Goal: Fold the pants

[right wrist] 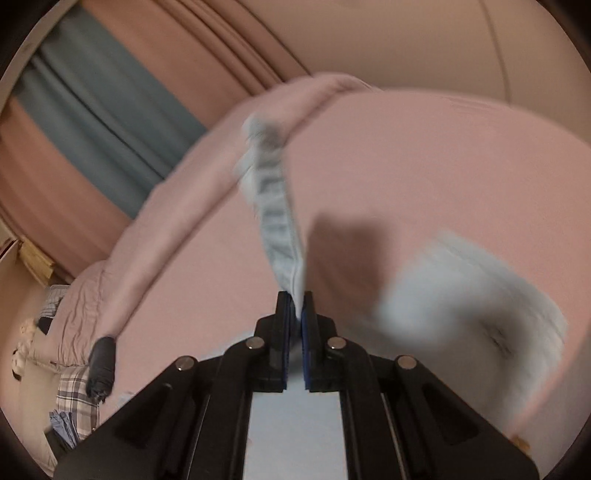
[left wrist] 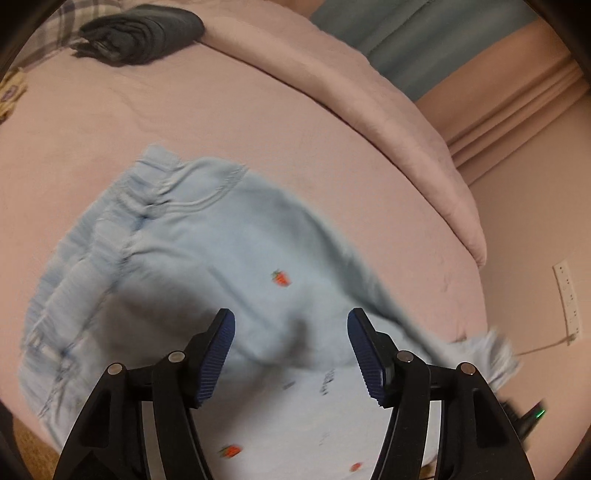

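Light blue pants [left wrist: 192, 258] with small red strawberry prints lie spread and rumpled on a pink bed sheet [left wrist: 110, 122], the gathered waistband toward the upper left of the left wrist view. The left gripper [left wrist: 290, 354] hovers just above the fabric with its jaws apart, nothing between the blue pads [left wrist: 218, 354]. In the right wrist view, the right gripper [right wrist: 295, 314] has its jaws pressed together on a narrow strip of the same pants [right wrist: 280, 206], which rises taut and blurred away from the fingertips (the picture is smeared, so the exact part of the garment cannot be told), while another bunch of the cloth sits to the right on the sheet [right wrist: 406, 166]. A folded dark garment [left wrist: 144, 33] lies at the far edge of the bed, well apart from the pants.
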### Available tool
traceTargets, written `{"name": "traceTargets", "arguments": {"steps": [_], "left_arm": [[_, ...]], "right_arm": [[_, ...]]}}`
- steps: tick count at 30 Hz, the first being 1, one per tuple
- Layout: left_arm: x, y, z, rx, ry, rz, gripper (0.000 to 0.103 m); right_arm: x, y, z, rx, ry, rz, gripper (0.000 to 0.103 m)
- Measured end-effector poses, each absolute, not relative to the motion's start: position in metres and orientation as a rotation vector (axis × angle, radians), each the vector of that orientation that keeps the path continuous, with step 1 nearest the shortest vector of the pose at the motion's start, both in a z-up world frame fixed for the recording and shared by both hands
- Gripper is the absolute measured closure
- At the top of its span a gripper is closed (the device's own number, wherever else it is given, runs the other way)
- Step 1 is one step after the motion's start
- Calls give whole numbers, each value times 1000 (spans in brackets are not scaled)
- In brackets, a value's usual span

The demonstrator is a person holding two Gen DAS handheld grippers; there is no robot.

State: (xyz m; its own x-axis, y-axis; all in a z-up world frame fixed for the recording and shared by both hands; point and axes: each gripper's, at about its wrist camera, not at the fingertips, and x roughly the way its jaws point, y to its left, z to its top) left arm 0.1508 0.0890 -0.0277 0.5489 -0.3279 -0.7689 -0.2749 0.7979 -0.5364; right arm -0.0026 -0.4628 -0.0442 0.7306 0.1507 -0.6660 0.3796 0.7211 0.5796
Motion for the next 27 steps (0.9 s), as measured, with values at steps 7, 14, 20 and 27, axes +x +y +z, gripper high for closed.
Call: {"name": "traceTargets", "arguments": {"steps": [7,14,20,27], "left_arm": [[218,57,-25,-650,1099,-61,41],[272,56,-65,-666,1233,66,58],[228,73,-34,-728,1063,0,98],[61,96,24,-707,839,-181,98]], "right_arm": [[-11,-445,-70,797,806,-151,97],[-11,-457,-75,805,805,-123,97],[5,-458,-60,738,790,-109,97],[-28,-465,-10,672,729,-63,97]]}}
